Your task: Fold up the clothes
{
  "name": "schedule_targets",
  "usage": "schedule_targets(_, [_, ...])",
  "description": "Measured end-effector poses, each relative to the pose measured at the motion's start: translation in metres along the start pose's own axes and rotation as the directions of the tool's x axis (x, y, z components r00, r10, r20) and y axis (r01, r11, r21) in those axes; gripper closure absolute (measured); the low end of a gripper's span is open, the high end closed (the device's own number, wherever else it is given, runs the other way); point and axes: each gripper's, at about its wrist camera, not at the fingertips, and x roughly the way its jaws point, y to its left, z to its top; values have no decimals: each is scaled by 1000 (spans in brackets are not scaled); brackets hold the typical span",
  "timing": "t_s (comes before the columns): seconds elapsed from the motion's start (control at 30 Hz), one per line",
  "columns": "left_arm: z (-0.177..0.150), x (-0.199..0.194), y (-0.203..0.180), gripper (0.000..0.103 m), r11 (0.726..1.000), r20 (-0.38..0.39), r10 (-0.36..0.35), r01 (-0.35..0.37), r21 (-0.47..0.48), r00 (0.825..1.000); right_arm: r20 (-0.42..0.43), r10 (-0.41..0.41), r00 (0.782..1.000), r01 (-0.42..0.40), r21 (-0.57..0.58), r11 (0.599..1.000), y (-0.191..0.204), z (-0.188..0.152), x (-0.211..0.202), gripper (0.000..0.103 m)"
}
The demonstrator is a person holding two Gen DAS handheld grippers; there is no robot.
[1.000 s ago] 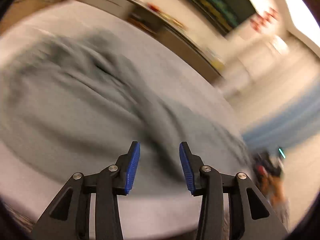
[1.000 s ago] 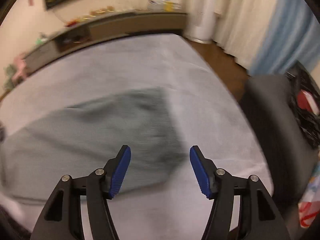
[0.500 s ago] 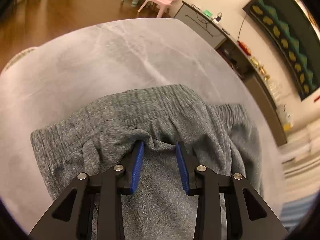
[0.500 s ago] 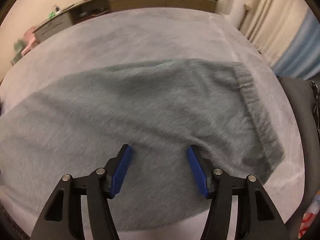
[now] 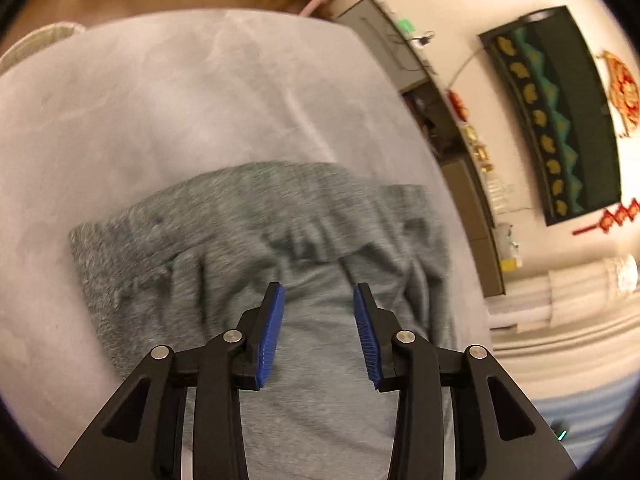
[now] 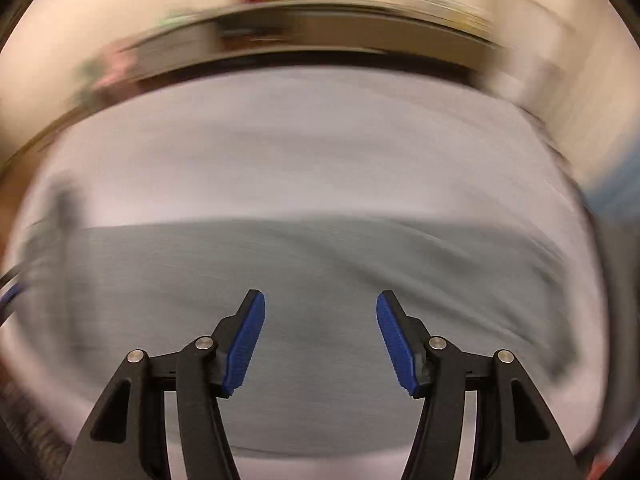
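One garment on show: grey sweatpants point(image 5: 224, 240) spread on the pale tabletop point(image 5: 160, 92), waistband end bunched and rumpled just beyond the left claw point(image 5: 319, 336). That claw points down at the cloth with its blue pads point(image 5: 272, 332) either side of a flat stretch of fabric, and its jaws are opening. Nothing is pinched between them; the pads stand clear of the cloth, so it is released.

The fabric looks like a soft, thick jersey knit: light, limp, not fragile, with no stiffness to hold a shape. Expect it to sag and drag if lifted by one point. The gathered, ribbed waistband just ahead of the pads looks like the best handle, a thicker ridge that stands proud of the surface and should not slip through ribbed pads. A flat single layer would be harder to pick up.

Over to the right wrist view, heavily blurred, and the right claw point(image 6: 320, 340) hangs wide apart above a smoother grey span point(image 6: 320, 272) of the same garment, gripping nothing. The far hem or a side edge would be the sensible hold here, so both ends travel together and the fold lands square.
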Motion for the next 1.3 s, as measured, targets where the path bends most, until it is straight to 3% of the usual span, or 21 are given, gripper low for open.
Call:
schedule_targets(0.1, [5,-3,5,64,999,-34,-50,50,-15,998,-17,182,983,-183,-137,974,115,56,30,36])
schedule_targets(0.2, [12,-6,15,64,994,-54,-99,96,-51,994,-73,255,964,-265,-240,934,198,105,93,34])
schedule_targets(0.33, [23,-13,20,63,988,-52,-143,140,-63,988,-167,276,946,-314,-276,908,275,131,142,34])
schedule_targets(0.43, [26,-11,15,61,986,-65,-166,164,-40,984,-238,236,942,-303,-303,903,307,140,180,36])
schedule_targets(0.5, [30,-9,15,61,986,-82,-165,162,-34,983,-238,206,949,-278,-326,904,311,142,185,83])
schedule_targets(0.53, [30,-11,19,61,986,-78,-165,162,-45,983,-224,200,954,-268,-332,904,311,144,180,95])
schedule_targets(0.57, [29,-14,24,61,985,-74,-166,162,-56,983,-209,195,958,-258,-338,905,311,145,175,95])
schedule_targets(0.63, [35,-21,33,61,982,-41,-170,166,-92,985,-89,266,960,-281,-350,894,313,140,120,96])
schedule_targets(0.67, [37,-25,37,60,979,-17,-174,171,-111,985,-40,311,950,-303,-365,880,318,129,90,96])
schedule_targets(0.77, [44,-38,48,58,966,58,-186,193,-173,981,41,460,887,-403,-417,815,342,77,15,96])
schedule_targets(0.83, [45,-43,60,56,949,86,-196,211,-233,977,-9,544,839,-495,-428,756,364,32,0,93])
schedule_targets(0.93, [46,-45,78,53,930,92,-196,215,-297,976,-199,535,821,-563,-436,702,382,-18,30,65])
schedule_targets(1.0, [44,-45,88,50,927,81,-190,206,-315,978,-178,451,875,-482,-416,771,357,-36,43,62])
schedule_targets(1.13, [39,-44,76,46,956,15,-158,157,-249,987,-87,406,910,-412,-306,858,272,-40,25,52])
schedule_targets(1.23, [23,-45,48,37,989,-34,-108,104,-110,994,-28,326,945,-323,-245,914,202,-44,11,50])
schedule_targets(1.3, [8,-51,35,37,999,-20,-35,35,-21,999,5,250,968,-243,-204,948,152,-50,3,48])
